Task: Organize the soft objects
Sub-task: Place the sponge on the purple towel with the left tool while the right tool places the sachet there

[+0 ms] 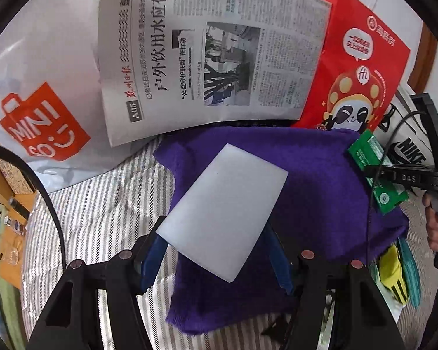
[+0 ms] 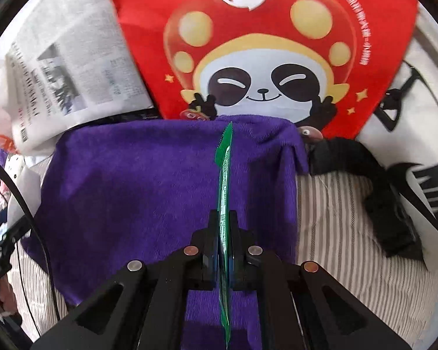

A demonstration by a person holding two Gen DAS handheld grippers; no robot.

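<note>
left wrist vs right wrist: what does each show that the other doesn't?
Left wrist only: white slab between the left gripper fingers, Miniso bag, yellow item.

Right wrist only: black strap on the striped sheet, and the right gripper shut on the green packet, seen edge-on.

Both: purple cloth, newspaper, red panda bag, Nike bag, green packet.

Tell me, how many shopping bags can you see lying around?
3. A white bag with an orange logo lies at the left, a red panda bag behind the purple towel, and a white bag with black lettering at the right. More may be hidden.
</note>
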